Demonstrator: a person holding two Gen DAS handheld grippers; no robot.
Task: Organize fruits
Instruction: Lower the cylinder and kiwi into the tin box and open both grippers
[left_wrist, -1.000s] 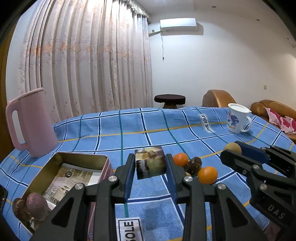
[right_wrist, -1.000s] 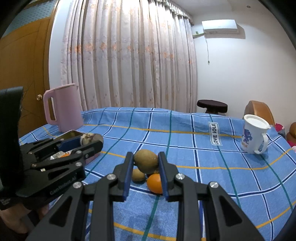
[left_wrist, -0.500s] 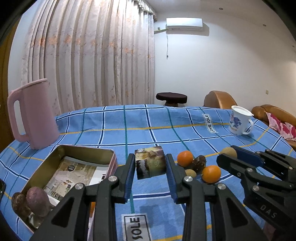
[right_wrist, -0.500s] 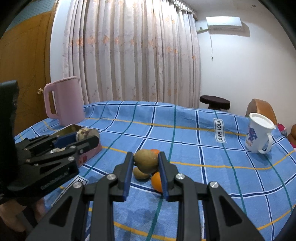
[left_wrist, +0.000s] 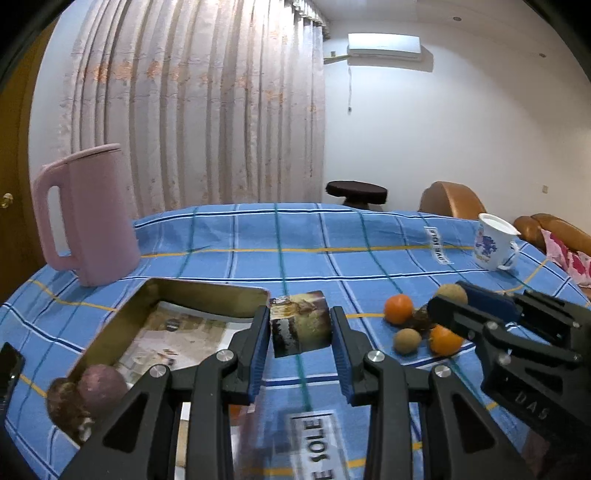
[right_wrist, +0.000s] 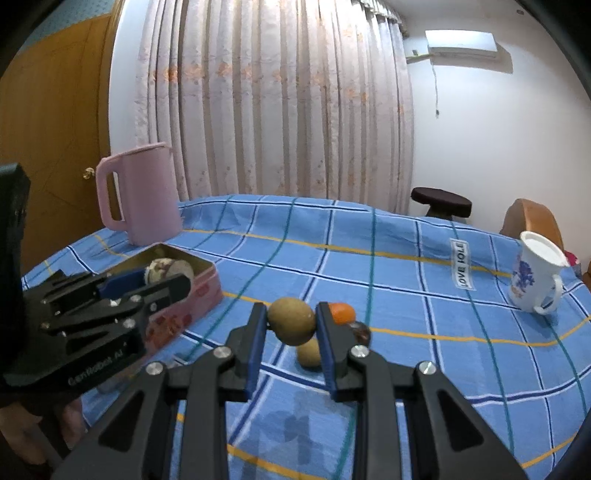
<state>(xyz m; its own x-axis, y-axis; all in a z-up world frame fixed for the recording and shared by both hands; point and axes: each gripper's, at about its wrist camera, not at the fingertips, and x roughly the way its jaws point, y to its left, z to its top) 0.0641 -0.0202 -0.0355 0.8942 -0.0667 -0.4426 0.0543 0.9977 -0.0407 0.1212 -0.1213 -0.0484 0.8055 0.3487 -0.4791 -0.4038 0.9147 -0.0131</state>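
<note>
My left gripper (left_wrist: 300, 334) is shut on a small printed can (left_wrist: 300, 322), held above the cloth just right of the open metal tin (left_wrist: 207, 295). The tin holds two dark round fruits (left_wrist: 86, 391) at its near end. My right gripper (right_wrist: 291, 325) is shut on a brown kiwi-like fruit (right_wrist: 291, 320), lifted over the fruit pile. On the cloth lie two oranges (left_wrist: 398, 308), a dark fruit (left_wrist: 421, 317) and a small brown fruit (left_wrist: 407, 340). The right gripper (left_wrist: 448, 301) also shows in the left wrist view, and the left gripper (right_wrist: 162, 278) in the right wrist view.
A pink jug (left_wrist: 86, 214) stands at the table's far left behind the tin. A white mug with a blue print (left_wrist: 493, 242) stands at the far right. The blue checked cloth (left_wrist: 295, 236) covers the table. A stool (left_wrist: 356, 190) and a sofa stand beyond.
Both grippers have shifted left and a little back while keeping their loads. The tin and the jug now sit closer to the middle of both views.
</note>
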